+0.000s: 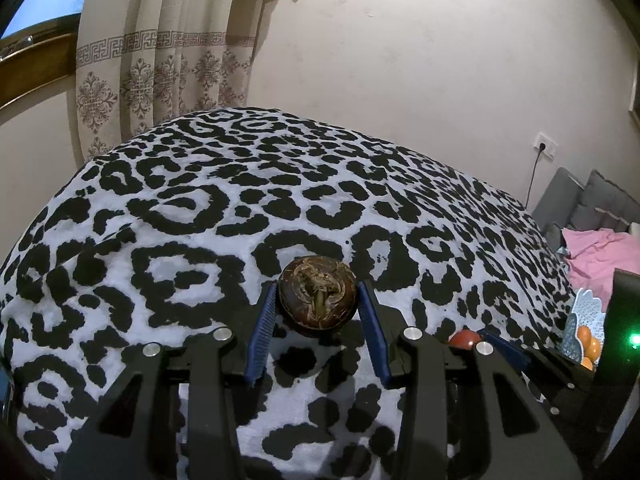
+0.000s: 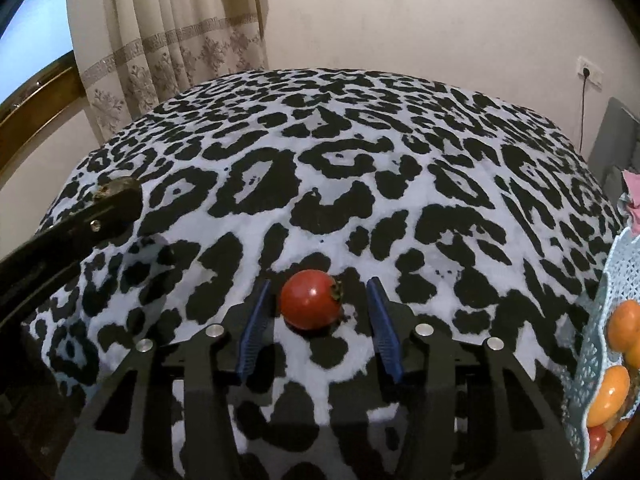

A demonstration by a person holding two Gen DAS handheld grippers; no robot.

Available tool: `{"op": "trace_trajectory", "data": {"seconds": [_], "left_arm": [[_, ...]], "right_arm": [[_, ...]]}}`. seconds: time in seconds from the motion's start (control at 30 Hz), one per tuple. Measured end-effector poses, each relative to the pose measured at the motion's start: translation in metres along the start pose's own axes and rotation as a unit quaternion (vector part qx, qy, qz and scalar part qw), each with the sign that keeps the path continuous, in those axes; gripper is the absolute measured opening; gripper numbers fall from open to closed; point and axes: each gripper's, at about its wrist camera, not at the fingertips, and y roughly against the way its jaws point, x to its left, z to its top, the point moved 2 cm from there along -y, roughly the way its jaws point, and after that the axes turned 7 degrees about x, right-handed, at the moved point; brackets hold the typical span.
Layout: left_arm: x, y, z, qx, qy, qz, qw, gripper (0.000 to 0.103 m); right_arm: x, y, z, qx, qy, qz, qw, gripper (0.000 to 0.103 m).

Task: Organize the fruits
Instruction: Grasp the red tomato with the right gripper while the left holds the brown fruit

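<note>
The left gripper (image 1: 317,306) holds a dark brown, round fruit (image 1: 317,299), possibly a mangosteen, with a dried calyx facing the camera. Both blue pads (image 1: 264,320) press against its sides, so the jaws stand narrow and loaded. The fruit is carried clear above the leopard-print cloth (image 1: 240,208).

The right gripper (image 2: 316,312) is positioned around a red tomato-like fruit (image 2: 310,299) that rests on the leopard-print cloth. Its jaws are partly open. A visible gap remains between each blue pad (image 2: 256,320) and the fruit, wider on the right side. Nothing is gripped yet. In the right wrist view the left gripper appears at the left edge, with the brown fruit at its tip.

The pale blue lattice basket (image 2: 612,280) stands at the right edge of the cloth, near the right gripper. It already contains several orange fruits (image 2: 610,392) and at least one red one.

Step in hand, as judged: the pick of the red fruit by the right gripper, while the left one waits with its load.

Requirements for the next move:
- Centre the jaws, since the fruit sits nearer the left pad.
- Close until both pads bear on the fruit, using light pressure on the smooth skin.
- Lift vertically before travelling right toward the basket.
</note>
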Motion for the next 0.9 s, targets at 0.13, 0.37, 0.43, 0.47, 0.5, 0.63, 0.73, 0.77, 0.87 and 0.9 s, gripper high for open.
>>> {"op": "trace_trajectory", "data": {"seconds": [0.13, 0.37, 0.43, 0.47, 0.5, 0.63, 0.73, 0.77, 0.87, 0.9], "left_arm": [[0.0, 0.001, 0.0, -0.002, -0.002, -0.001, 1.0, 0.042], [-0.001, 0.001, 0.0, -0.001, 0.001, -0.003, 1.0, 0.042], [0.0, 0.001, 0.0, -0.001, 0.001, -0.003, 1.0, 0.042], [0.0, 0.001, 0.0, -0.001, 0.002, -0.003, 1.0, 0.042], [0.0, 0.001, 0.0, -0.001, 0.002, -0.003, 1.0, 0.042], [0.0, 0.002, 0.0, -0.001, 0.003, -0.004, 1.0, 0.042], [-0.001, 0.002, 0.0, 0.0, 0.004, -0.005, 1.0, 0.042], [-0.002, 0.003, -0.001, -0.001, 0.002, -0.007, 1.0, 0.042], [-0.003, 0.005, -0.001, -0.003, -0.001, -0.008, 1.0, 0.042], [-0.005, 0.006, -0.002, -0.004, -0.002, -0.009, 1.0, 0.042]], "right_arm": [[0.001, -0.002, 0.001, 0.007, 0.004, -0.012, 1.0, 0.048], [-0.001, -0.001, 0.002, 0.005, -0.003, -0.024, 1.0, 0.031], [-0.003, 0.001, 0.001, 0.005, -0.008, -0.02, 1.0, 0.03], [-0.004, 0.002, 0.0, 0.004, -0.009, -0.018, 1.0, 0.03], [-0.004, 0.003, -0.001, 0.003, -0.011, -0.016, 1.0, 0.03], [-0.007, 0.014, -0.007, -0.005, -0.018, -0.011, 1.0, 0.03], [-0.008, 0.025, -0.012, -0.013, -0.022, -0.007, 1.0, 0.03], [-0.008, 0.028, -0.012, -0.016, -0.023, -0.005, 1.0, 0.03], [-0.007, 0.041, -0.016, -0.025, -0.026, -0.001, 0.999, 0.03], [-0.007, 0.045, -0.017, -0.028, -0.026, -0.001, 0.999, 0.03]]}}
